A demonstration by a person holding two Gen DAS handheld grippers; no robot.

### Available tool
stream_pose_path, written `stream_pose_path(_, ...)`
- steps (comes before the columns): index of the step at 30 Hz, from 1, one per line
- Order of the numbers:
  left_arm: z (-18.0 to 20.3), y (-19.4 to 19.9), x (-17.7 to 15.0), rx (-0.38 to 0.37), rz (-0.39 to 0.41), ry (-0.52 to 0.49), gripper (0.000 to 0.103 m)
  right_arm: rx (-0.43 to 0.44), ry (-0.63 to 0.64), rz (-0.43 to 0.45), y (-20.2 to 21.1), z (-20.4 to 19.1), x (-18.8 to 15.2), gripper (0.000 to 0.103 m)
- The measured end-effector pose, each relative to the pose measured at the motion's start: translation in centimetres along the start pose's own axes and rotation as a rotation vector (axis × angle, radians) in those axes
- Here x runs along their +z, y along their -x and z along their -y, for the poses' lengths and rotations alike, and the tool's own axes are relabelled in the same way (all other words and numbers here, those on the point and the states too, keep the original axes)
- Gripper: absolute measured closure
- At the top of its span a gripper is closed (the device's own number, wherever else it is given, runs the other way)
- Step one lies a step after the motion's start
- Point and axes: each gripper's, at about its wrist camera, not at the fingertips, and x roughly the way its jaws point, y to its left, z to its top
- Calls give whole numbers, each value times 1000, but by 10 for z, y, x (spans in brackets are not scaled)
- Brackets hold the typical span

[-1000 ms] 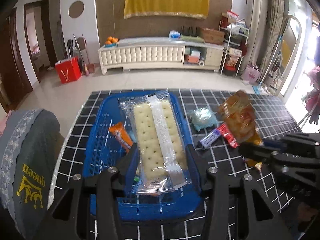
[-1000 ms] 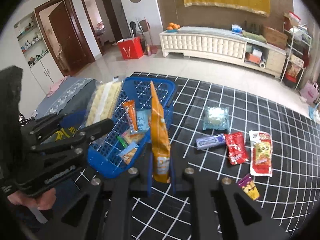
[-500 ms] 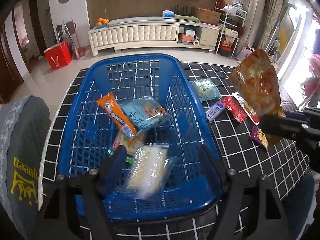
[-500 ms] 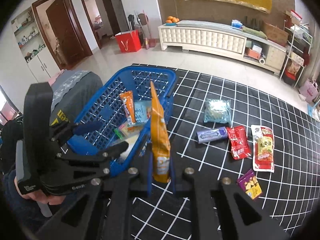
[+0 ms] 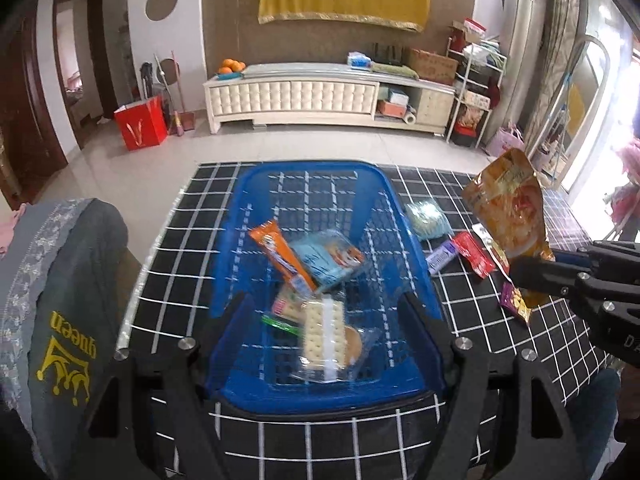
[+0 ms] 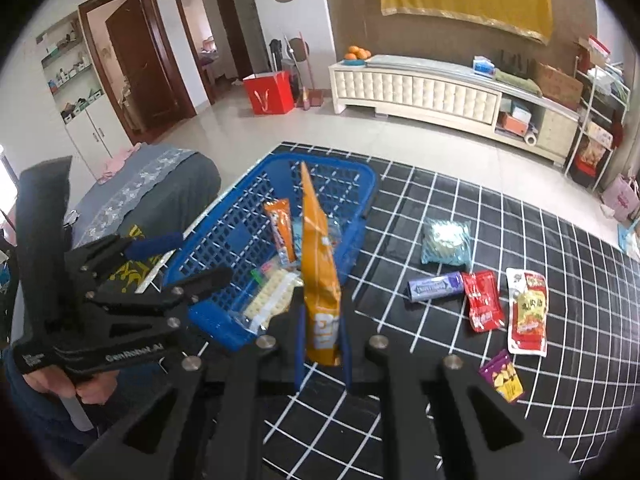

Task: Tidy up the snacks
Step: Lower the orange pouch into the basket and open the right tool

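Orange pouch (image 6: pixel 320 288) is clamped between the pads of the right gripper (image 6: pixel 322 354), jaws nearly closed on its lower end. It is held upright, long axis vertical, edge-on to the right wrist camera and face-on in the left wrist view (image 5: pixel 508 220).

Key relation: blue basket (image 6: pixel 362 216) lies ahead and to the left of the right gripper; the pouch is held beside and above the basket's right wall, not yet over the opening. The next move is judged to be a leftward carry over the rim, then release. The right gripper already has the load, so it is the arm for it.

Left gripper (image 5: pixel 324 320) is spread wide, nothing held, fingers straddling the near end of the basket.

Count in basket, 5 seen:
- cracker pack (image 5: pixel 324 332), 1, near end
- orange stick pack (image 5: pixel 282 254), 1
- light-blue packet (image 5: pixel 326 258), 1
- small pink-labelled packet (image 5: pixel 285 307), 1, partly covered
- green-edged item (image 5: pixel 280 324), 1, type cannot be told

Count on the checked cloth (image 6: pixel 560 380), right of basket, 5:
- pale blue bag (image 6: pixel 446 242), 1
- purple bar (image 6: pixel 434 288), 1
- red sachet (image 6: pixel 484 300), 1
- red-and-white pouch (image 6: pixel 527 312), 1
- small purple packet (image 6: pixel 502 376), 1

In the air: 1. All loose items are nearer the right gripper.
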Motion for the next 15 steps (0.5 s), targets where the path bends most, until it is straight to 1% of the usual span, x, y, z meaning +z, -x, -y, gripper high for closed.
stream_pose_path(9,-37,5,15,48,17,16,31,40,25,-45,-25,-22,31,85)
stream_pose_path(15,-69,-1,15,77,9,45,31,71,32,-96,-57,-37,49,85)
